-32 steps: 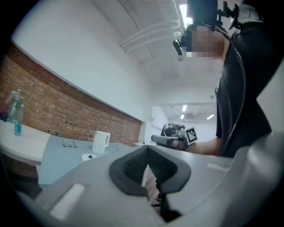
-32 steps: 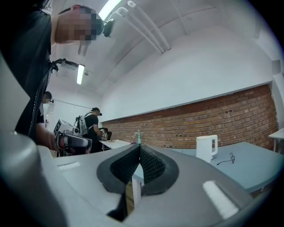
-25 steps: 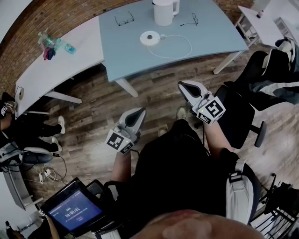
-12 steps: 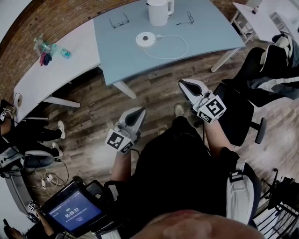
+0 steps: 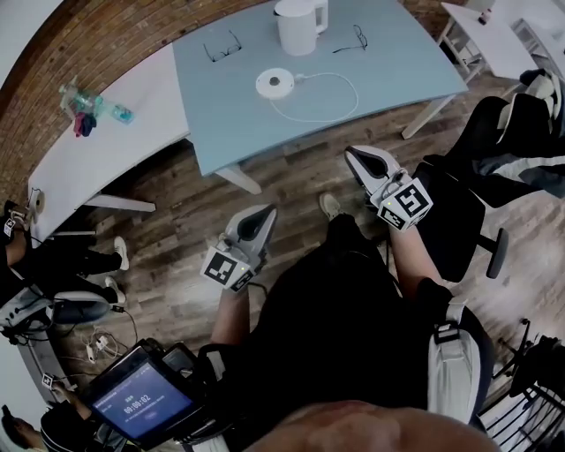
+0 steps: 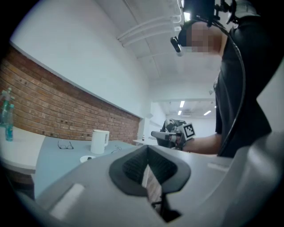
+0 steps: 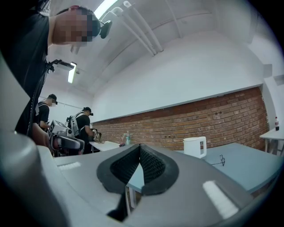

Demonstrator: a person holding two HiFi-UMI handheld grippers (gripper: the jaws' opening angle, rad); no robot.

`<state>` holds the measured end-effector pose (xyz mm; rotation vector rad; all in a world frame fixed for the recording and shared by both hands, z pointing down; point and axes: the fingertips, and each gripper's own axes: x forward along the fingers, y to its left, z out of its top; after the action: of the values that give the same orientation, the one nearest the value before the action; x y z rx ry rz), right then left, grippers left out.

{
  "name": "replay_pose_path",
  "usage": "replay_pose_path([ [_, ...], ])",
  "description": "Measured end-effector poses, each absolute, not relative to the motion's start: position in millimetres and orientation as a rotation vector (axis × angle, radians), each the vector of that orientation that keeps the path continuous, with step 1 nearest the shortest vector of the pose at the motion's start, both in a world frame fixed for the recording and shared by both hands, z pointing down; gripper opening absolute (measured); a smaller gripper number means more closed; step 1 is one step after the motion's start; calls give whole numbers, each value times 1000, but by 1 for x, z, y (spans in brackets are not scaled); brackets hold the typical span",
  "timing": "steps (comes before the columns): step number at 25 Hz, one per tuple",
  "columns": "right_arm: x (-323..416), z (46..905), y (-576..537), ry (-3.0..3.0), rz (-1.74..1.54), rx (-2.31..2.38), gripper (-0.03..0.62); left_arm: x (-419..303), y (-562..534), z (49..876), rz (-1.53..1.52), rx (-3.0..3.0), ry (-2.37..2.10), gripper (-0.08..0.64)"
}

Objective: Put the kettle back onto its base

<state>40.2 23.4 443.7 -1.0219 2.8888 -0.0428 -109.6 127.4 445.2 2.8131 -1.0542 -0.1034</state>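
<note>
The white kettle (image 5: 300,25) stands upright at the far side of the light blue table (image 5: 397,66), apart from its round white base (image 5: 277,83), whose cord loops off to the right. Both show small in the left gripper view, the kettle (image 6: 100,141) behind the base (image 6: 87,158). The right gripper view has the kettle (image 7: 195,146) to the right of the jaws. My left gripper (image 5: 263,213) and right gripper (image 5: 356,156) hang over the wooden floor, short of the table's near edge. Both are shut with nothing in them, the left gripper (image 6: 147,153) and the right gripper (image 7: 140,153) alike.
Two pairs of glasses (image 5: 221,46) (image 5: 357,37) lie either side of the kettle. A white table (image 5: 115,132) at the left carries bottles (image 5: 84,97). A seated person and a chair (image 5: 481,221) are at the right, and a tablet (image 5: 141,402) is at the lower left.
The table, kettle and base have slid a little in the head view as the person steps closer. Both grippers have moved slightly toward the table and stayed shut.
</note>
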Motion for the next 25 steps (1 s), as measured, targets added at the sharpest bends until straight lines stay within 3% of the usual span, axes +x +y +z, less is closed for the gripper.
replay_pose_path([
  [25, 25, 438, -154, 3016, 13, -782, 3, -104, -46, 435, -78, 2733, -1294, 2],
])
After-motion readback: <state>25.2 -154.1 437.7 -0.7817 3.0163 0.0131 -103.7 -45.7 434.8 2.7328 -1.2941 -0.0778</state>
